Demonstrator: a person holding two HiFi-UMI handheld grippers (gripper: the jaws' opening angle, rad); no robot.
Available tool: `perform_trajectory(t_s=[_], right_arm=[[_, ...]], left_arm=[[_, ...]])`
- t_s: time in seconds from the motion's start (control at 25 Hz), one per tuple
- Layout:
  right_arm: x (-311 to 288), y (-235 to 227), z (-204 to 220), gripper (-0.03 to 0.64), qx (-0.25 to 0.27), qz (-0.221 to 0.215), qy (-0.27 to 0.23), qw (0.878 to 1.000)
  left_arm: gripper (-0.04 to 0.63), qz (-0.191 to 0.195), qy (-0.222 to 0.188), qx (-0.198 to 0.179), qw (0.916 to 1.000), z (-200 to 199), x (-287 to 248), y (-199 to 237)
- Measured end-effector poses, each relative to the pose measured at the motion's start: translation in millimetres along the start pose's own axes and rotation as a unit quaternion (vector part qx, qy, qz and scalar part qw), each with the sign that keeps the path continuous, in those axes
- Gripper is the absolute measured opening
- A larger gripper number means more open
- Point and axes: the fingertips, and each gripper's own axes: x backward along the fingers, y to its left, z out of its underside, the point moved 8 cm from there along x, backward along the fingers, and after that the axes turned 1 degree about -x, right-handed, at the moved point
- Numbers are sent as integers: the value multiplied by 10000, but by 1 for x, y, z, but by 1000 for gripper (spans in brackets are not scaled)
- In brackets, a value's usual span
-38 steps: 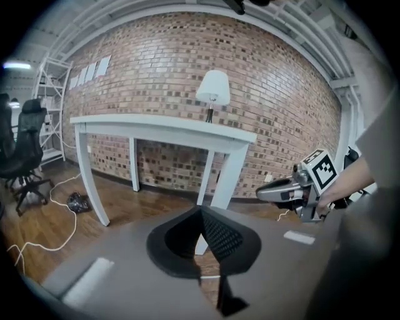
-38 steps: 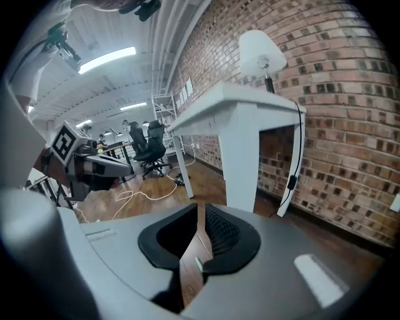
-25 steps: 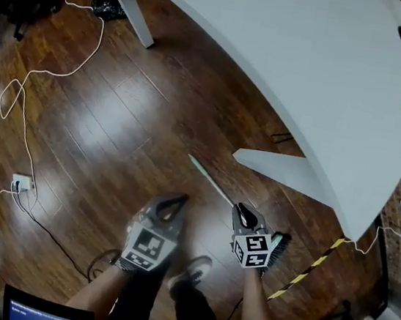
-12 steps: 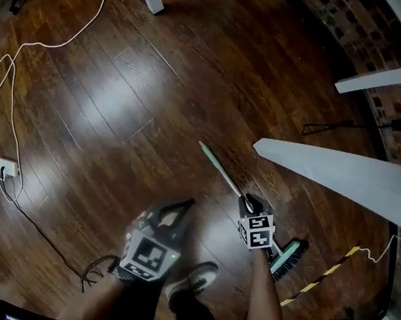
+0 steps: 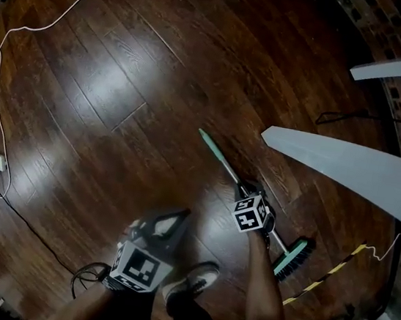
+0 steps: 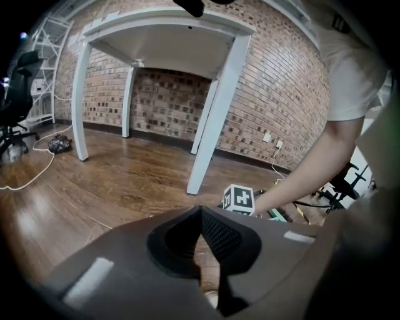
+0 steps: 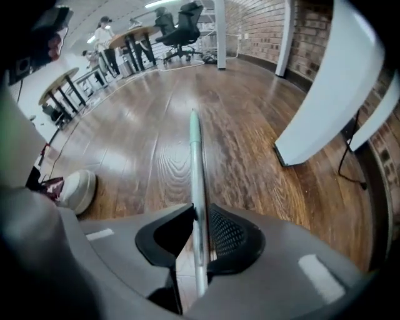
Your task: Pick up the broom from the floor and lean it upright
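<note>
We see the broom (image 5: 221, 160) lying flat on the dark wooden floor (image 5: 121, 93), its pale green handle running from upper left down to the teal brush head (image 5: 292, 256) at lower right in the head view, close to a strip of black and yellow tape (image 5: 325, 276). The right claw (image 5: 244, 193) points steeply down at the handle, roughly at its middle, with its marker cube (image 5: 252, 214) just behind; in the right gripper view the handle (image 7: 196, 162) runs straight through the gap of the right claw (image 7: 200, 215), whose 2 jaws are opening and stand narrowly apart on either side of it, and we cannot see them pressing on it. The broom rests on the floor, not lifted. The left claw (image 5: 176, 217) hangs to the left of the broom, well apart from it and above a white shoe (image 5: 195, 279); in its own view the left claw (image 6: 200, 212) has its 2 tips meeting, with nothing between them. That view also shows the right claw's cube (image 6: 239, 199), a white worktop (image 6: 169, 37) on slanted legs and a brick wall (image 6: 275, 94) behind. A white cable (image 5: 26, 28) loops across the floor at the far left
</note>
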Motion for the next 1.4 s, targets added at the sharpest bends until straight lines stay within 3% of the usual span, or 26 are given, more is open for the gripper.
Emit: perform_trajectory(t_s=[0.24,0.84,1.08,1.4], right_arm=[[-5,3,-2,106,457,-271,320,9981],[-19,6,-2,86,420,2,829,9957],[38,5,-14,84,357,314,482,9977],[161,-1,-19,84,99,671,29,9977]], left_arm=[[-3,-177,10,114,9998,7,0,14],[-3,98,115,60,9999,0,5,8],[-3,187,130,-209,9995,-38,25,0],[-3,284,-166,-500,9982,-125,55,-31]])
